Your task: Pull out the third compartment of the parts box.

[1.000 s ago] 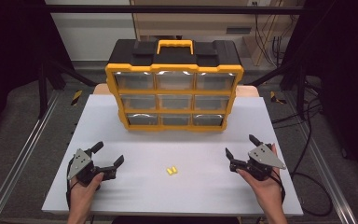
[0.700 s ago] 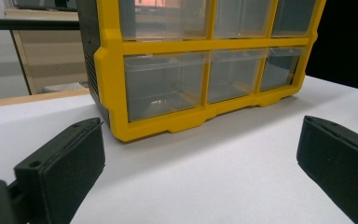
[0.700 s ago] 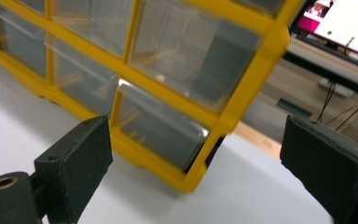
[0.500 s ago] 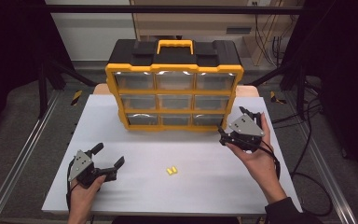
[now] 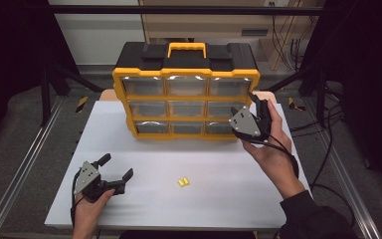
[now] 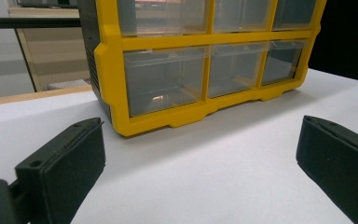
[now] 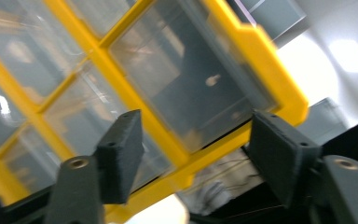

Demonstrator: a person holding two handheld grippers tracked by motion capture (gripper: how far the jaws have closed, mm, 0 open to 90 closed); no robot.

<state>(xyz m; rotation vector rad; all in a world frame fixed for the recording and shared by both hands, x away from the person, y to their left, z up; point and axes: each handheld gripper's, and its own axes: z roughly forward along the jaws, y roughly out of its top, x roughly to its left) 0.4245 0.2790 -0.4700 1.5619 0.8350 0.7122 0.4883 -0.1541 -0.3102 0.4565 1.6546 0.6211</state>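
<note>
The right tool [image 5: 255, 107], jaws apart and just closing with nothing between them, hovers at the organizer's [image 5: 185, 89] right drawers; this yellow-framed, black-topped box of nine clear drawers stands at the surface's [image 5: 229, 169] far edge

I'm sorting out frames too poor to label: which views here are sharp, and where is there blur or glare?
High view: evenly lit, soft but readable, faint glare on the organizer drawers. Left gripper view: sharp, with a small reflection in a lower drawer. Right gripper view: tilted and motion-blurred, and a ceiling light is blown out white.
</note>
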